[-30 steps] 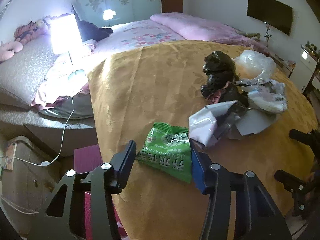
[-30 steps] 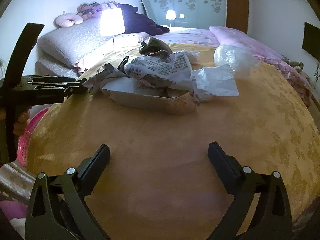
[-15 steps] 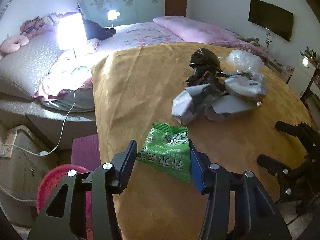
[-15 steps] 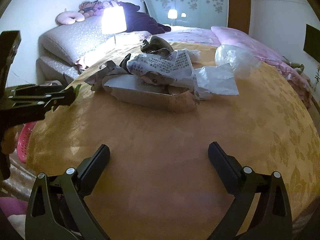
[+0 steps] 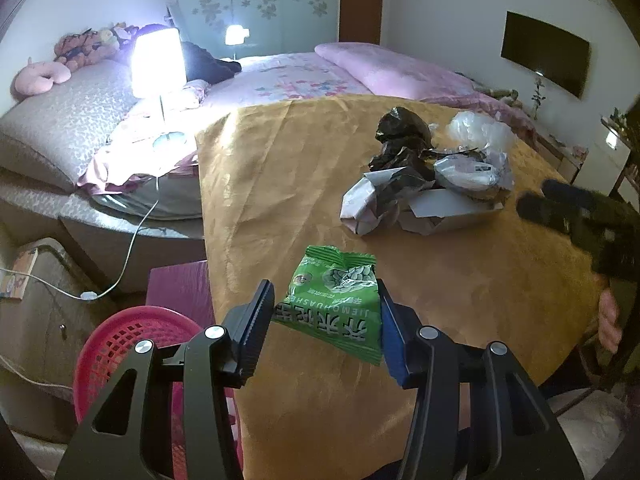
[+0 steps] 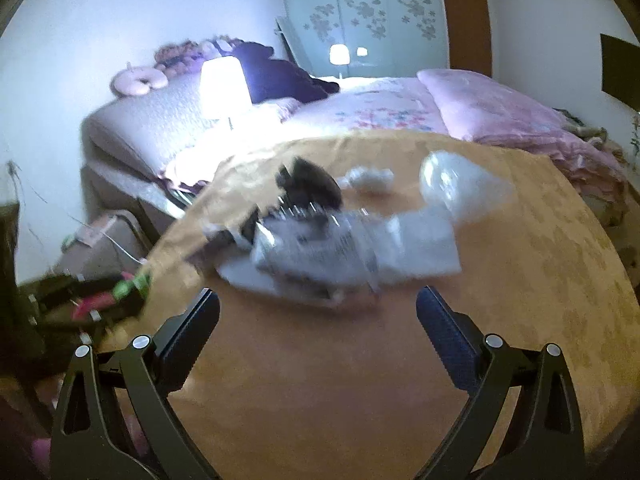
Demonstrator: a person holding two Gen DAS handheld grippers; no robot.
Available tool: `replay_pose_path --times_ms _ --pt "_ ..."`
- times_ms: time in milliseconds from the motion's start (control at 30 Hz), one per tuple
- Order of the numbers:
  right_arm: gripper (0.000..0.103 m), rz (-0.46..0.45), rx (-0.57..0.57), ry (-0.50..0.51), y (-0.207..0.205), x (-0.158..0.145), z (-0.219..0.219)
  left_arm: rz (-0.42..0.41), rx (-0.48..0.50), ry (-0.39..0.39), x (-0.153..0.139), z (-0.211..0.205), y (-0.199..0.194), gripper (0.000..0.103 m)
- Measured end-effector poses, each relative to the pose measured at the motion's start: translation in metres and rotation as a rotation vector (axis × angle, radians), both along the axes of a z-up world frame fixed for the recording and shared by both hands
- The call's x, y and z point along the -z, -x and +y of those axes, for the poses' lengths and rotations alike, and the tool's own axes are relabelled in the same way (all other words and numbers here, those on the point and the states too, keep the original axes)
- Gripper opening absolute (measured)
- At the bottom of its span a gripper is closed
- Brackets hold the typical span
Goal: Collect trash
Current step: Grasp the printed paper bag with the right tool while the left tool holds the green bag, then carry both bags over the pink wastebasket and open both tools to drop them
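Observation:
My left gripper (image 5: pixel 326 322) is shut on a green snack packet (image 5: pixel 336 304) and holds it above the near left edge of the gold-clothed table (image 5: pixel 280 184). A pile of trash (image 5: pixel 428 184) lies on the table: a black bag, crumpled white wrappers, a flat cardboard box and clear plastic. My right gripper (image 6: pixel 318 320) is open and empty, above the table in front of the same pile (image 6: pixel 332 240), which is blurred. The right gripper also shows at the right edge of the left wrist view (image 5: pixel 576 216).
A red mesh basket (image 5: pixel 120 344) stands on the floor below and left of the table edge, beside a purple stool (image 5: pixel 178 284). A lit lamp (image 5: pixel 158 64) and a bed (image 5: pixel 288 76) lie behind the table. A white cable runs across the floor on the left.
My left gripper has pulled back toward the table's near left edge with the green packet, so the pile looks farther and the red basket has come into view. The right gripper has moved; its view is blurred.

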State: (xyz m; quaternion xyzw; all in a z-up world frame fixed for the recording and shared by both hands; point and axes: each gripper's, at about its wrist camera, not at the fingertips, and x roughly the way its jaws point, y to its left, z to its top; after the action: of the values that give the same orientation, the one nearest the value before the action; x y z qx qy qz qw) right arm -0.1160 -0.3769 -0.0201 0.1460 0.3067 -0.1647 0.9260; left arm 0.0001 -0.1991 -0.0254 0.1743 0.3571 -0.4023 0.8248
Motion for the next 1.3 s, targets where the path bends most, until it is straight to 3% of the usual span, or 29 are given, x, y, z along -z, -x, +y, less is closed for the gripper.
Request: replay_pose_path --times_ms 300,400,500,900,1300 --pt "0.095 0.023 -0.001 0.013 -0.042 -0.003 -0.01 0.013 -0.03 0.017 -0.002 0.007 -0.006 0.048" --pt "0.088 0.043 0.0 0.001 -0.05 0.005 -0.014 0.017 -0.032 0.016 -0.002 0.008 -0.007 0.048" --pt "0.074 0.065 0.001 -0.01 -0.053 0.012 -0.015 0.023 -0.035 0.013 0.0 0.008 -0.007 0.048" --pt "0.066 0.041 -0.023 0.005 -0.032 0.009 -0.002 0.012 -0.03 0.003 -0.001 0.008 -0.003 0.048" --pt "0.066 -0.039 -0.085 0.027 -0.016 -0.018 0.023 -0.006 -0.056 0.037 -0.017 0.018 0.001 0.048"
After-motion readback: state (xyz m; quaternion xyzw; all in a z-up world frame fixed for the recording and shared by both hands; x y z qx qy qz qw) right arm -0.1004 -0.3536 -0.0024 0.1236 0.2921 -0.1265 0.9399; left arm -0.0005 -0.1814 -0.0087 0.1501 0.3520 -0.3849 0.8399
